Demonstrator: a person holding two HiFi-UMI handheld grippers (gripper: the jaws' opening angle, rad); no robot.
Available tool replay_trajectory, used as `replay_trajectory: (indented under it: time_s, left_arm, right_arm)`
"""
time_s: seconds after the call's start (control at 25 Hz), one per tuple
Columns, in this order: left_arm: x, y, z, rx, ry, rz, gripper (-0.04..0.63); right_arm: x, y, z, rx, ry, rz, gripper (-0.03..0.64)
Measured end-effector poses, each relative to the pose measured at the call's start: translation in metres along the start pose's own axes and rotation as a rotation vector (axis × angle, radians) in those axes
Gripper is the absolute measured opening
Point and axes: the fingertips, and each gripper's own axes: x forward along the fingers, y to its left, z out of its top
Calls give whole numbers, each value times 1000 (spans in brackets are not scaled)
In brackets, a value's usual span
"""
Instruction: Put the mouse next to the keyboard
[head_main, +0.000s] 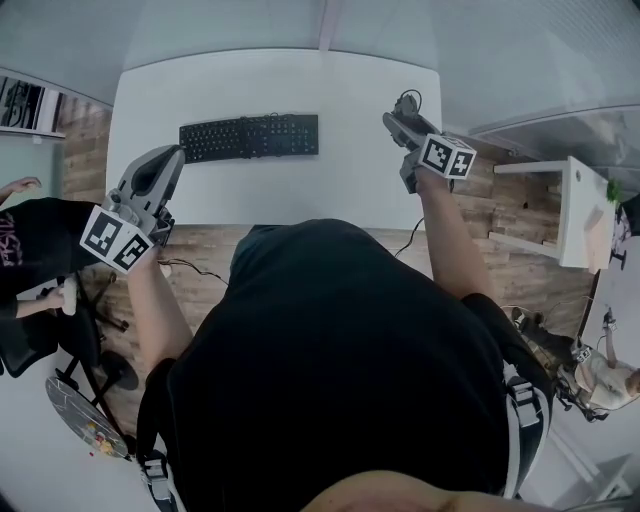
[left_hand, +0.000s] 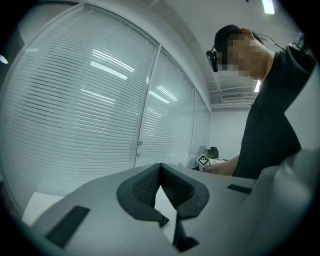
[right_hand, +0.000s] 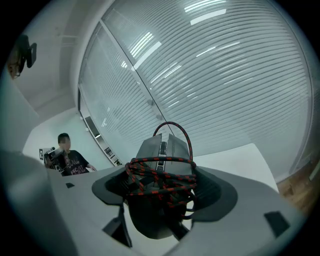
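A black keyboard lies on the white table, toward its far left. My right gripper hovers over the table's right end, well to the right of the keyboard. It is shut on a grey mouse. In the right gripper view the mouse sits between the jaws with its red-and-black braided cable wound round it. My left gripper is at the table's near left corner, short of the keyboard. Its fingertips meet with nothing between them.
A seated person in a black shirt and an office chair are left of the table. A white shelf unit stands to the right on the wooden floor. Glass walls with blinds run behind the table.
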Motion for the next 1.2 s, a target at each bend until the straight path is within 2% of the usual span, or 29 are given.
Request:
replay_trajectory:
  time_s: [0.24, 0.92, 1.2]
  left_arm:
    - [10, 18, -3, 15, 28, -5, 21]
    - [37, 51, -2, -8, 55, -6, 21]
    - [47, 62, 3, -18, 48, 1, 21]
  right_arm:
    - [27, -31, -19, 26, 55, -66, 399]
    - [72, -92, -70, 48, 193, -175, 399]
    - [83, -109, -93, 49, 252, -180, 399]
